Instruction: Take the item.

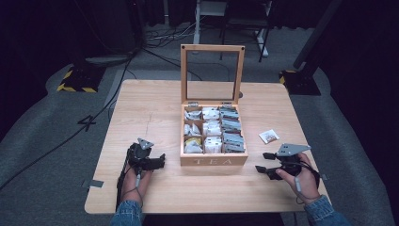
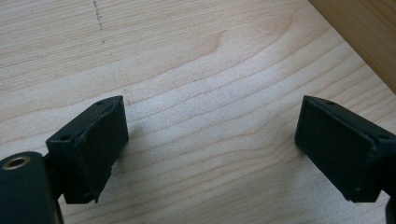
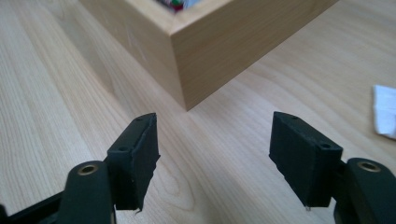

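— Wooden tea box (image 1: 214,160) dead centre on the table (image 1: 150,106), lid (image 1: 212,73) standing upright at its far edge, "TEA" lettered on the near wall. What have you got on your side?

— I see the compartments packed with tea bags (image 1: 211,128): white ones in the left and middle columns, grey ones down the right. One loose sachet (image 1: 268,136) lies on the table to the right of the box, apart from it.

— And the tongs?

— My left gripper (image 1: 161,161) sits just left of the box's near corner, jaws released, nothing between them. In the left gripper view it's bare wood grain between the pads (image 2: 100,140), with the box wall (image 2: 364,37) cutting across the upper right corner.

— Right side?

— My right gripper (image 1: 265,162) is just off the box's near right corner, jaws spread wide and empty. The right gripper view looks straight at that corner of the box (image 3: 210,51), and the white sachet (image 3: 385,112) peeks in at the frame's right edge.
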{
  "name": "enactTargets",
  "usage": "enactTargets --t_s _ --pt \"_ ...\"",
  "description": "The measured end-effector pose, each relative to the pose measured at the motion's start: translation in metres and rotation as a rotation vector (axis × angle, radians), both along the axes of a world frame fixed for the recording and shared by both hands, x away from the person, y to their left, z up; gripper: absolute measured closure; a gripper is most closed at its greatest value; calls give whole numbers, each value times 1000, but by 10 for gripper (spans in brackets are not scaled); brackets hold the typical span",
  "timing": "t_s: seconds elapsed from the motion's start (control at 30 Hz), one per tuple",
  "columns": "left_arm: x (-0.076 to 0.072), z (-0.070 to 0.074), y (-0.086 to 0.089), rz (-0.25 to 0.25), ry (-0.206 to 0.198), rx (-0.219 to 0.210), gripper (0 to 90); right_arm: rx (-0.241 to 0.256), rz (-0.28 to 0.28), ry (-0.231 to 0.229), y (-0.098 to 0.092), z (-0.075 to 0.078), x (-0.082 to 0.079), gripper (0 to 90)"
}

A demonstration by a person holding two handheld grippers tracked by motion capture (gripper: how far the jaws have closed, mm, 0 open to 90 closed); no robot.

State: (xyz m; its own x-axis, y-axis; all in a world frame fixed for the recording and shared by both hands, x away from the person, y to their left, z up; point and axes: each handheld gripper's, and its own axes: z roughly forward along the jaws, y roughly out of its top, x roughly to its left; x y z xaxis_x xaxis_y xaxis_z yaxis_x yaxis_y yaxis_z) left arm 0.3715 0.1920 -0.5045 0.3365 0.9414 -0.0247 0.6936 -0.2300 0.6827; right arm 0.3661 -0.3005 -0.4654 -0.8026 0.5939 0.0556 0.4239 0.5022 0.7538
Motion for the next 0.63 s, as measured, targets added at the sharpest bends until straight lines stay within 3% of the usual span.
enactTargets --t_s 0.1,0.3,0.4,0.5,0.63 --pt "0 0 0 0 0 0 99 -18 21 16 5 -14 4 333" --pt "0 0 0 1 0 0 99 -24 50 32 9 -23 5 331" --pt "0 0 0 1 0 0 99 -61 62 47 10 -30 7 277" --pt "0 0 0 1 0 0 99 -77 93 -16 12 -36 7 181" --pt "0 0 0 1 0 1 99 -67 102 -25 16 -39 12 94"
